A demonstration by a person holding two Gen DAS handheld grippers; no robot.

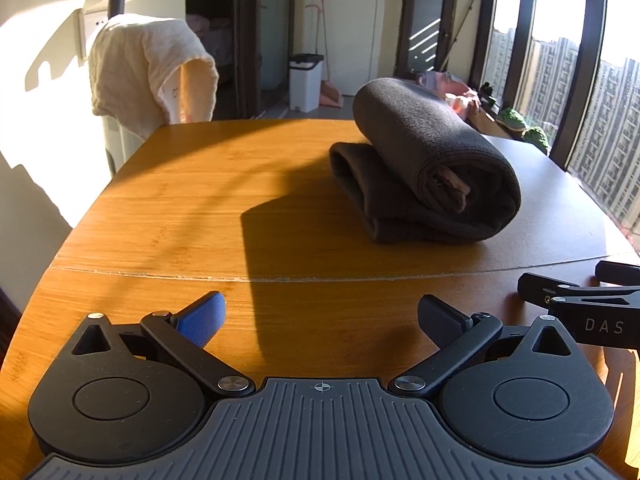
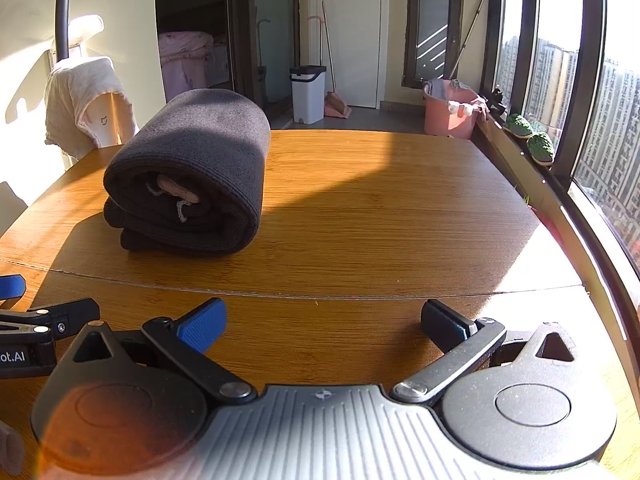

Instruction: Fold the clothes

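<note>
The dark garment [image 1: 424,168] lies on the wooden table [image 1: 200,208] as a compact bundle: a thick rolled part sits on top of a flatter folded layer, and a pale drawstring [image 2: 176,196] shows at the open end of the roll. In the left wrist view it sits ahead and to the right; in the right wrist view it sits ahead and to the left, so we judge it lies roughly between our two claws and well in front of both.

Our left claw [image 1: 320,320] is spread wide with nothing between its blue pads, and it hovers low over bare table. Our right claw [image 2: 324,324] is likewise wide open and empty, close to the table's near part. Each claw appears at the edge of the other's view, so they sit side by side, apart from the garment.

As for progress, we judge this piece to be finished or nearly so: it is gathered, stacked and neither claw touches it. The top layer bulges rather than lying flat, so a final pressing might still be wanted. A cream cloth [image 1: 148,72] hangs over something beyond the table's far left corner; whether it is next in line, we cannot tell.
</note>
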